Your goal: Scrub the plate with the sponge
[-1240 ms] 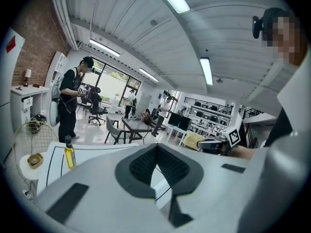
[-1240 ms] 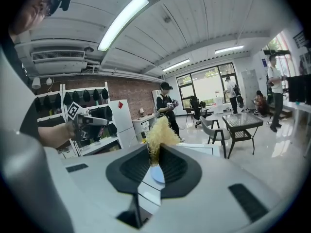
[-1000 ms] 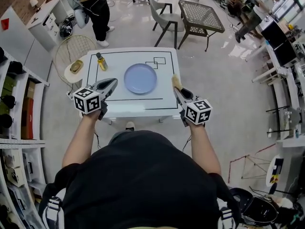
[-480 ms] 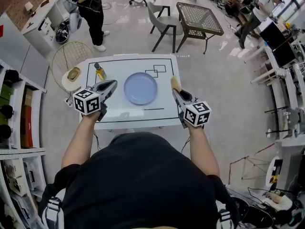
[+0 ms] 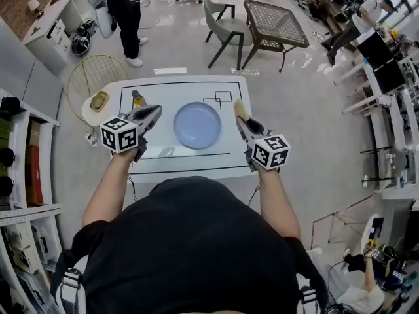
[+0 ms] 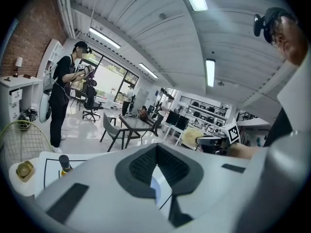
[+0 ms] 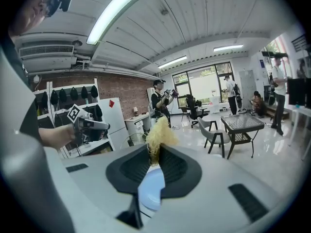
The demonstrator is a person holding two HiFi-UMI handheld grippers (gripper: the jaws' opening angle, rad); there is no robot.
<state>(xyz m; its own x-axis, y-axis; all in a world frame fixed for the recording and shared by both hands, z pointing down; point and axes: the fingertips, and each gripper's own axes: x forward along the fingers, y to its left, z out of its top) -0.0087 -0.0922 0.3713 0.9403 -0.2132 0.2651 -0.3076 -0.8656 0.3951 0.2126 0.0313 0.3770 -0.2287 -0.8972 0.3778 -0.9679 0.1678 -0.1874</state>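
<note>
Progress looks slight: the sponge (image 5: 241, 110) is already in hand, but it hangs in the air just beside the plate (image 5: 198, 125), not touching it, so by the look of things the scrubbing itself is all still to do. The right tool (image 5: 241, 120) is clenched on the sponge, whose frayed top sticks up beyond the jaw tips. The left tool (image 5: 156, 112) has its jaws pressed together with nothing between them, and it hovers above the counter (image 5: 170, 162).

The plate lies between the two tools, ahead of the right tool and slightly to its left, and just to the right of the left tool's tips. A small bottle (image 5: 138, 99) stands just beyond the left tool, on its left side.

The sponge is pale yellow, fibrous and ragged, squeezed thin where the jaws pinch it and puffing out above them; it seems soft and springy. The plate is round, shallow and pale blue, with a smooth, faintly glossy face that shows no visible dirt or suds. The counter is flat, white and matte, marked with thin black rectangles. The bottle has a dark cap and yellowish contents.
</note>
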